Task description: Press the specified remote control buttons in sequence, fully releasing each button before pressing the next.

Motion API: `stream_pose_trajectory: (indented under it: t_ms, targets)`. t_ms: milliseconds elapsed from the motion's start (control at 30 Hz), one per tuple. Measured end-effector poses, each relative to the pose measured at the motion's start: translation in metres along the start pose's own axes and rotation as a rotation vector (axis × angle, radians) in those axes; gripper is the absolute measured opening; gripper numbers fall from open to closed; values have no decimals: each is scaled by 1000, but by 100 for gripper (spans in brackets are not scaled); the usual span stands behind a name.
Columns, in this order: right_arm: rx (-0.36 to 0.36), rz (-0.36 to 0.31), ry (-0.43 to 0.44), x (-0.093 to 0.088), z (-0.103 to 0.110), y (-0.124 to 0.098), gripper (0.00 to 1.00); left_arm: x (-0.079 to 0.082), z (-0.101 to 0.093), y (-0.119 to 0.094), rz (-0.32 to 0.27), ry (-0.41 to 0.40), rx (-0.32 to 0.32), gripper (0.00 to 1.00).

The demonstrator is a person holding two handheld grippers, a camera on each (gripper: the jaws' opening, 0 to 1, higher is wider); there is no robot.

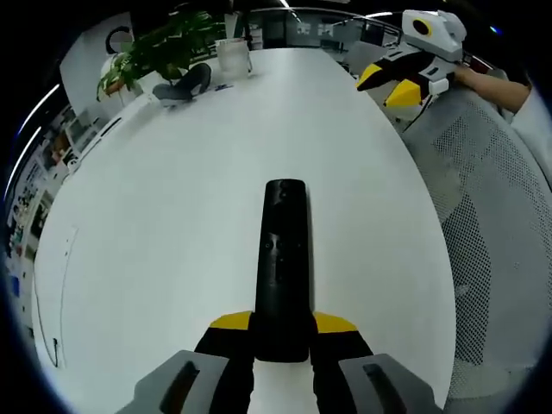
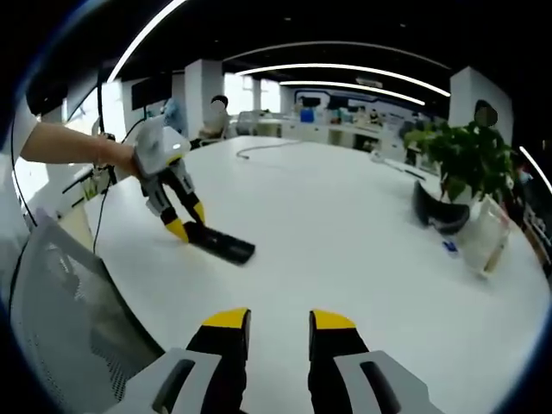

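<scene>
A long black remote control (image 1: 282,259) lies on the white table (image 1: 172,216), pointing away from me, and my left gripper (image 1: 282,326) is shut on its near end between the yellow-tipped fingers. In the right gripper view the same remote (image 2: 222,243) rests on the table with the left gripper (image 2: 188,226) clamped on one end, held by a person's hand. My right gripper (image 2: 279,323) hovers open above the table with nothing between its fingers, well short of the remote. That right gripper (image 1: 401,82) appears at the far right of the left gripper view.
A potted plant (image 1: 155,47), a clear cup (image 1: 233,53) and a dark headset (image 1: 185,84) stand at the table's far end. A white mesh chair (image 1: 492,216) stands beside the table edge. A cable (image 2: 267,147) lies on the far tabletop.
</scene>
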State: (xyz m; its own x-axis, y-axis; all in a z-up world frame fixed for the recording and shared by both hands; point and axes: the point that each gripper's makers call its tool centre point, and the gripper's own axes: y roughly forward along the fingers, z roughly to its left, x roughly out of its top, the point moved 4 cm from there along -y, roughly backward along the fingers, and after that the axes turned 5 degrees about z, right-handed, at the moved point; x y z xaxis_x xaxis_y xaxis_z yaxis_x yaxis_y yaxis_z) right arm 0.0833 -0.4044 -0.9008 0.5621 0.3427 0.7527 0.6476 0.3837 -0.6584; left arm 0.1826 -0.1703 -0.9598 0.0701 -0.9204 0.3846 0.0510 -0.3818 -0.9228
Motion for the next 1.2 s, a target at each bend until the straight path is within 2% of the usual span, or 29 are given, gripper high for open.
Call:
stream_pose_trajectory:
  t_ms: [400, 1200]
  targets:
    - [1, 1, -6, 1, 1, 0, 24, 2, -20, -1, 32, 21, -10, 23]
    - [35, 24, -26, 0, 6, 4, 19, 4, -52, 0, 46, 72, -33, 23]
